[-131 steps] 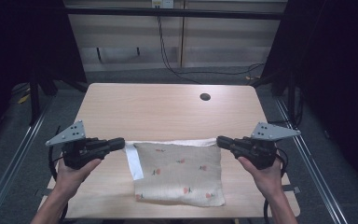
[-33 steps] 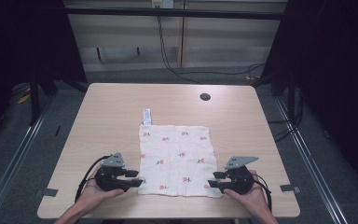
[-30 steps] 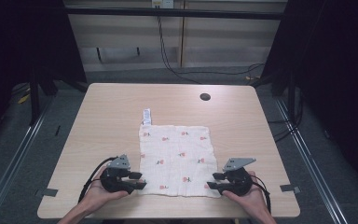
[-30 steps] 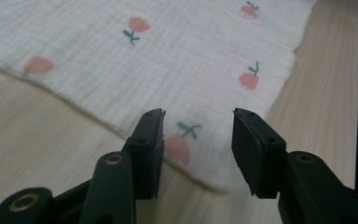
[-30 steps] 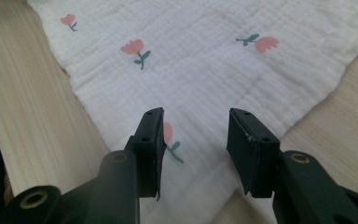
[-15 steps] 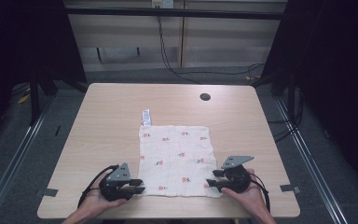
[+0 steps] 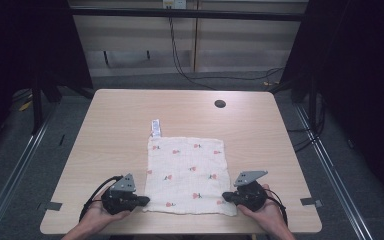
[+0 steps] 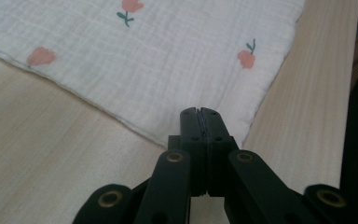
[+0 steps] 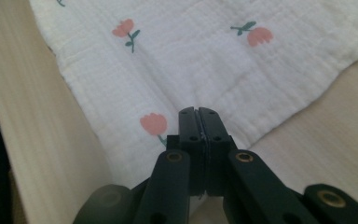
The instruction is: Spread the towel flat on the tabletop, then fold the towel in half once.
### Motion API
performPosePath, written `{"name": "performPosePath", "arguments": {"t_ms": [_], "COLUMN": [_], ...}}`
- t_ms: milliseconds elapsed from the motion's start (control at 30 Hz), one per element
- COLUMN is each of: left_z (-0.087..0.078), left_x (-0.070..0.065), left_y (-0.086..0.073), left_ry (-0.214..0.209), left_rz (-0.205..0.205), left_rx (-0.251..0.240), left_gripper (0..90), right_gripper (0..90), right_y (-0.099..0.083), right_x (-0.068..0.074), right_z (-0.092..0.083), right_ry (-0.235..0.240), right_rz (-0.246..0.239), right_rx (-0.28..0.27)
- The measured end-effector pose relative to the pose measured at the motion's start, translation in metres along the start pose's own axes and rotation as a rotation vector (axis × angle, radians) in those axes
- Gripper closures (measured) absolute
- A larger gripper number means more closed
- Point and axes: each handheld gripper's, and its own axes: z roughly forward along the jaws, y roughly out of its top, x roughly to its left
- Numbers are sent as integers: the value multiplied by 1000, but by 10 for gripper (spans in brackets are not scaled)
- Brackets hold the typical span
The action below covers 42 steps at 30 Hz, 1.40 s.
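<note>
White muslin, one cloth (image 7: 188, 174) with little red flowers, flat on the worktop (image 7: 110, 130), one tag (image 7: 155, 127) at its far corner. Two tongs: left tongs (image 7: 144, 201) and right tongs (image 7: 225, 196) have just closed together at its near corners, seemingly pinching cloth.

Pale wood-grain worktop (image 7: 130, 125) with rounded corners and a dark round cable hole (image 7: 220, 104) near the far edge. Bits of grey tape (image 7: 54, 205) at the near left and near right edges. Grey carpeted floor (image 7: 25, 175) around, with metal rails (image 7: 15, 170) along both sides. Beyond, a light panelled wall (image 7: 230, 45) with black cables (image 7: 180, 65) hanging to the floor. Black curtains (image 7: 360, 90) left and right. Dim surroundings, worktop evenly lit.
</note>
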Motion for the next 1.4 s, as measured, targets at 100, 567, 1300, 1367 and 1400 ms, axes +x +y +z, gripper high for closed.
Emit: {"name": "performPosePath", "arguments": {"t_ms": [100, 567, 1300, 1367, 1400], "left_z": [-4, -19, -28, -24, -24], "left_x": [-4, -12, 57, 69, 69], "left_y": [-2, -7, 27, 32, 32], "left_ry": [-18, -95, 86, 108, 108], "left_rz": [-4, -40, -215, -227, -227], "left_rx": [20, -7, -125, -142, -142], "left_gripper": [895, 744, 510, 517, 522], "right_gripper": [900, 759, 612, 619, 619], "right_y": [-2, -9, 47, 53, 53], "right_x": [4, 12, -49, -63, -63], "right_z": [-2, -12, -9, -7, -7], "right_ry": [18, 63, -65, -78, -78], "right_rz": [-7, 19, 81, 101, 101], "right_rx": [12, -44, -134, -132, -132]}}
